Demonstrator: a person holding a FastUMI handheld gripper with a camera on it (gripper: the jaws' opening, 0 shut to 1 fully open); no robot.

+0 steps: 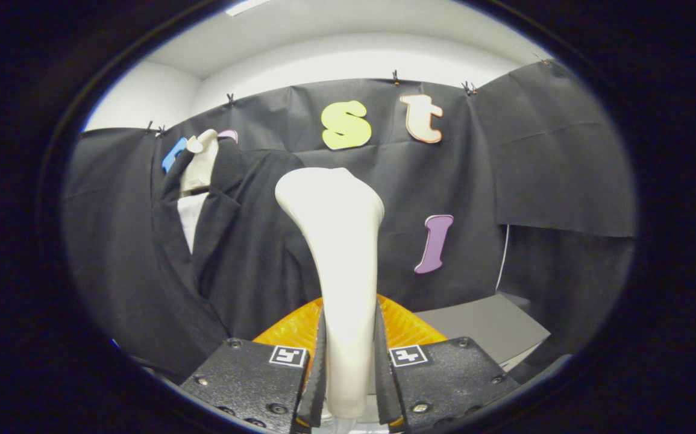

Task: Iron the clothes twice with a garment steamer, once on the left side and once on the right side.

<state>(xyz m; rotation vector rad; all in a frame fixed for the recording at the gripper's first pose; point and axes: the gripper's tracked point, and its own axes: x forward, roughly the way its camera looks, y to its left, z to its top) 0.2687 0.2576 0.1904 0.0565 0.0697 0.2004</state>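
Both fingers (317,361) of the gripper (348,367) pinch the white steamer (338,241) beside the black jacket (227,253).

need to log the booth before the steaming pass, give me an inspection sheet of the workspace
surface: grey table low, beyond the fingers, to the right
job's things: white garment steamer upright between the fingers, head pointing up; black jacket over a white shirt hangs against the wall, ahead and left of the steamer
clutter: orange ribbed part just behind the steamer's handle; what it is cannot be told
grippers: gripper shut on the steamer's handle, both fingers pressing
cables: thin white cord hanging down the wall at right
surroundings: black cloth wall, white ceiling above
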